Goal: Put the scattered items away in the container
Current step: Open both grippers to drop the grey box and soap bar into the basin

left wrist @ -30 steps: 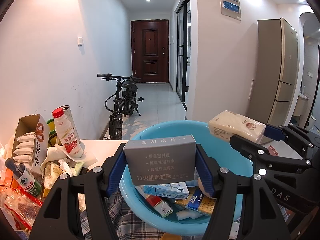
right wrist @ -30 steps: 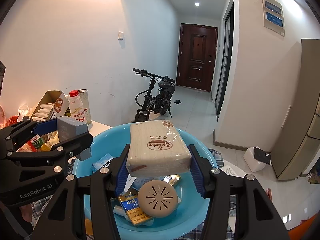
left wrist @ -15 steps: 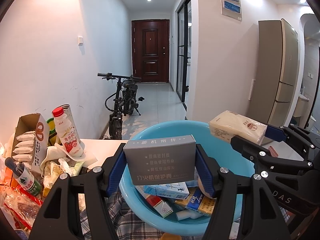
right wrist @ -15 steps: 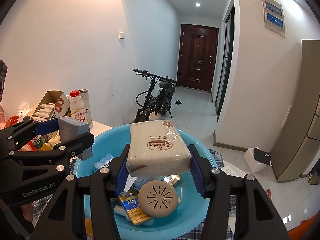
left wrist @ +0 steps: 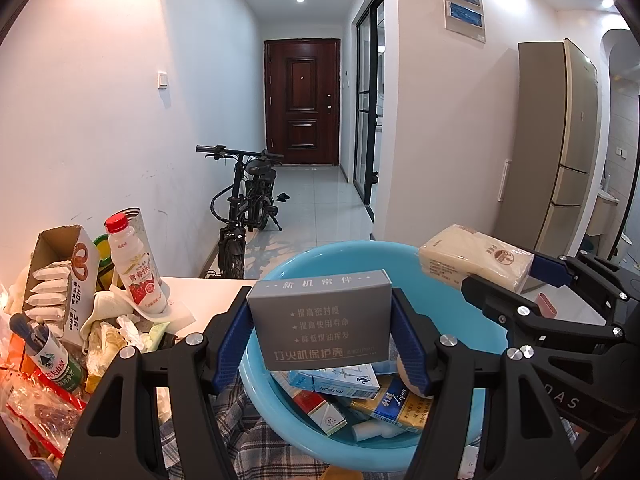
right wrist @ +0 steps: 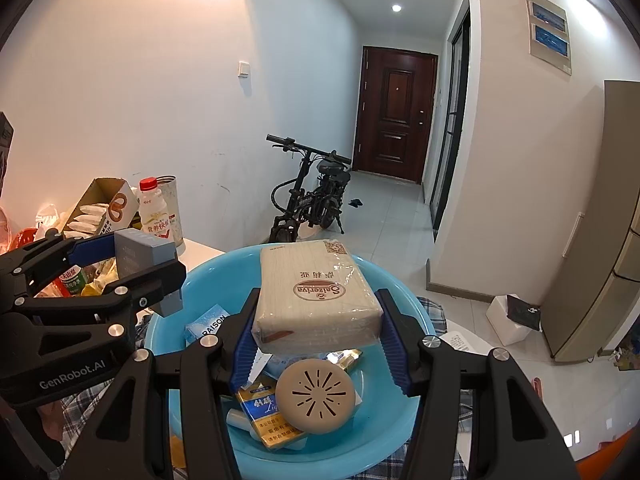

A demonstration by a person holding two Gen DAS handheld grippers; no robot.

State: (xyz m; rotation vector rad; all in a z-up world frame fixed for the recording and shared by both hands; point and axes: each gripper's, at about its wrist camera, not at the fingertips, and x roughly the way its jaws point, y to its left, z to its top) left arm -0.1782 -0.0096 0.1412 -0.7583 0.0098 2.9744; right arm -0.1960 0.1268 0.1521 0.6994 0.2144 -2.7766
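A blue plastic basin sits on a plaid cloth and holds several small boxes and a round beige disc. My left gripper is shut on a grey box with Chinese print, held above the basin's left part; it also shows in the right wrist view. My right gripper is shut on a beige tissue pack, held above the basin's middle; the pack shows at the right of the left wrist view.
A heap of clutter lies left of the basin: a red-capped milk bottle, an open cardboard box of white sachets, a green-label bottle and wrappers. A bicycle stands in the hallway beyond the table. A fridge stands at the right.
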